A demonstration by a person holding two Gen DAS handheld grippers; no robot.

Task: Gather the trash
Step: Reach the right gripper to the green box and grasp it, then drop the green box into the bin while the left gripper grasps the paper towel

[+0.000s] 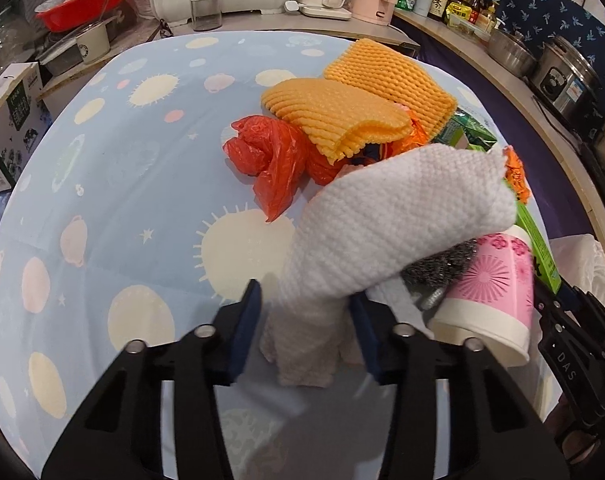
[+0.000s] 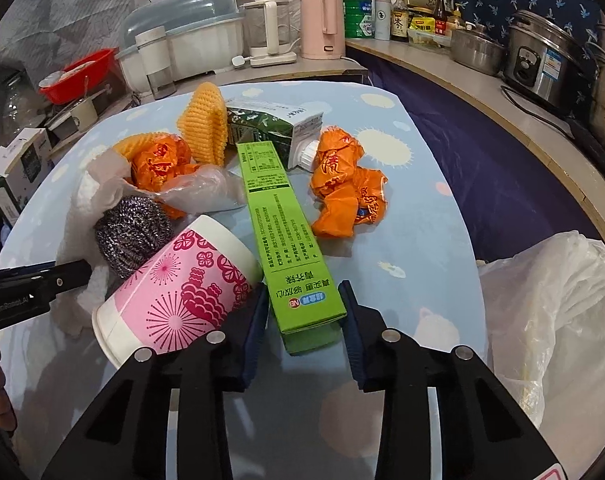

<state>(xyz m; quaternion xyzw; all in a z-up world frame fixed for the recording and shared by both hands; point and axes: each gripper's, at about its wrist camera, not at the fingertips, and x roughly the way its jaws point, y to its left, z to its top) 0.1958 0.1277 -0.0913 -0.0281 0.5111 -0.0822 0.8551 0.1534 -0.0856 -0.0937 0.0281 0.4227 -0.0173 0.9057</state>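
Observation:
Trash lies piled on a table with a blue patterned cloth (image 1: 102, 208). My left gripper (image 1: 306, 336) is open, its jaws on either side of a white paper towel (image 1: 382, 224); the towel (image 2: 82, 196) also shows in the right wrist view. My right gripper (image 2: 304, 320) is open, its jaws on either side of the near end of a long green box (image 2: 282, 232). A pink paper cup (image 2: 178, 292) lies on its side beside a steel scourer (image 2: 132, 232). Orange foam nets (image 1: 342, 116), a red plastic bag (image 1: 270, 160), crumpled orange wrappers (image 2: 346, 184) and a green carton (image 2: 274, 128) lie around.
A white plastic bag (image 2: 554, 320) sits off the table's right edge. A counter behind holds a red basin (image 2: 82, 74), dish rack (image 2: 190, 40), kettles (image 2: 322, 24), bottles and steel pots (image 2: 542, 60). A cardboard box (image 1: 10, 120) stands at left.

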